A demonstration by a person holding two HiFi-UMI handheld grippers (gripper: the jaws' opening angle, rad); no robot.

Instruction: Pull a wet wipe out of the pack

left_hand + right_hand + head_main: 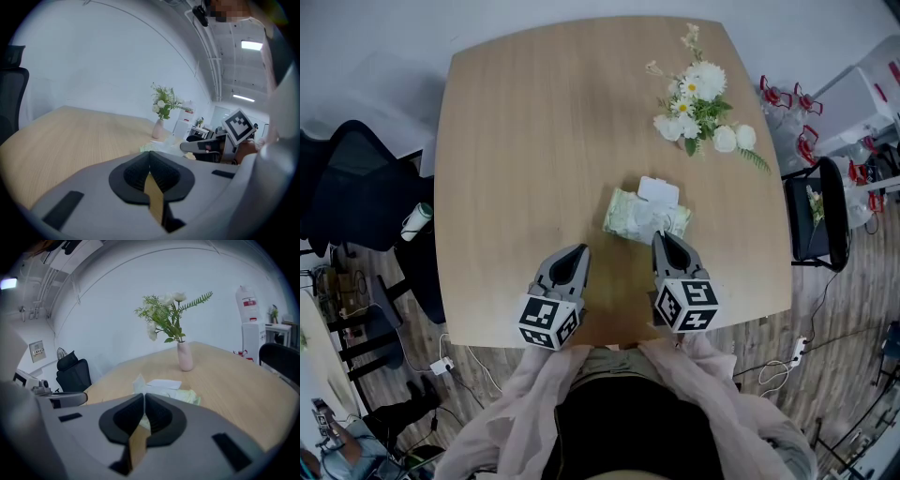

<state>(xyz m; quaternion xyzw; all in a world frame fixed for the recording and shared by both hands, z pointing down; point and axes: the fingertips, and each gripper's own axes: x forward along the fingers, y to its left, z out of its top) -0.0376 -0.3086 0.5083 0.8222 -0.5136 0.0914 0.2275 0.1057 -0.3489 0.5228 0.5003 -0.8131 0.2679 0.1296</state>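
A pale green wet wipe pack (626, 214) lies mid-table with its white lid (658, 190) flipped open toward the far side. A white wet wipe (138, 382) sticks up from the pack's opening in a crumpled peak. My right gripper (660, 236) is at the pack's near edge, and in the right gripper view its jaws (144, 394) are closed together at the base of that wipe. My left gripper (579, 251) rests to the left of the pack, apart from it. It is shut with nothing between its jaws (150, 154).
A pink vase of white flowers (698, 108) stands at the far right of the wooden table (525, 141). Black chairs stand off the left edge (356, 197) and the right edge (820, 211). The table's near edge is just below both grippers.
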